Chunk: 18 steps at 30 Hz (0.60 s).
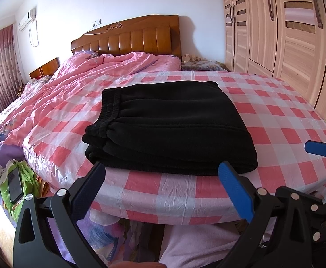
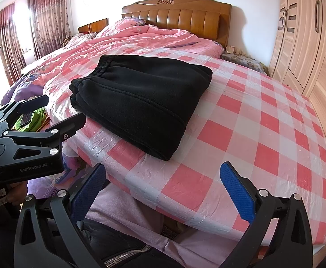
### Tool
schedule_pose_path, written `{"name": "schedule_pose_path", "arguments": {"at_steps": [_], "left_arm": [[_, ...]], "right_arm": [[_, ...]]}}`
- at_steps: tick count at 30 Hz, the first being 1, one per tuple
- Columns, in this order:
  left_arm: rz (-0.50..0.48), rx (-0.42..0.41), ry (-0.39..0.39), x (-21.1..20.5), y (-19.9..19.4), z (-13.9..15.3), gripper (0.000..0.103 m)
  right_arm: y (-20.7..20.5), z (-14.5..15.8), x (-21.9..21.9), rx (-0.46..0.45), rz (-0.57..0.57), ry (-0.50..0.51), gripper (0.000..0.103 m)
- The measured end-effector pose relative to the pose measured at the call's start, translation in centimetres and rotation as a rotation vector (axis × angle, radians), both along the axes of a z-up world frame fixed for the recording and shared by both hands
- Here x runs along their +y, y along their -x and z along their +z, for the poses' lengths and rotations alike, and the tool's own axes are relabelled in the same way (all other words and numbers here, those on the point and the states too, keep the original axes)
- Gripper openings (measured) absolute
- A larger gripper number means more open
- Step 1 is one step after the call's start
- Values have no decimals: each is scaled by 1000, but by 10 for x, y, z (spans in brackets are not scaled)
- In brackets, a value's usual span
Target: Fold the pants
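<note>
Black pants (image 1: 169, 125) lie folded into a thick rectangle on the pink-and-white checked sheet (image 1: 274, 116), waistband at the far left. They also show in the right wrist view (image 2: 140, 102). My left gripper (image 1: 163, 178) is open and empty, just short of the pants' near edge. My right gripper (image 2: 163, 183) is open and empty, held over the sheet near the bed's front edge, apart from the pants. The left gripper (image 2: 60, 109) shows at the left in the right wrist view. One right fingertip (image 1: 319, 148) shows at the right edge of the left wrist view.
A crumpled pink quilt (image 1: 91, 76) covers the bed's far left. A wooden headboard (image 1: 127, 38) stands behind. A wardrobe (image 1: 285, 33) lines the right side. A phone (image 1: 14, 184) lies on green cloth at the left. The person's lilac-clad legs (image 2: 122, 212) are below the bed edge.
</note>
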<state>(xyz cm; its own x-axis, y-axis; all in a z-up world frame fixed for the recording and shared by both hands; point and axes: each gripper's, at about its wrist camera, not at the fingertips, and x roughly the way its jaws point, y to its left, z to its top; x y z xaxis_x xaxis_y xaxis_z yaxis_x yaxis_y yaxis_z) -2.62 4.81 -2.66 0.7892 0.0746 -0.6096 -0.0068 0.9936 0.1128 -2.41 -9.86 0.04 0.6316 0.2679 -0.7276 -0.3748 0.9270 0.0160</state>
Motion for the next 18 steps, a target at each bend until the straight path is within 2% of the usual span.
{"name": "schedule_pose_path", "arguments": {"at_steps": [18], "left_arm": [[4, 18, 20, 1, -2, 2, 101]], "right_arm": [[0, 0, 0, 1, -1, -2, 99]]}}
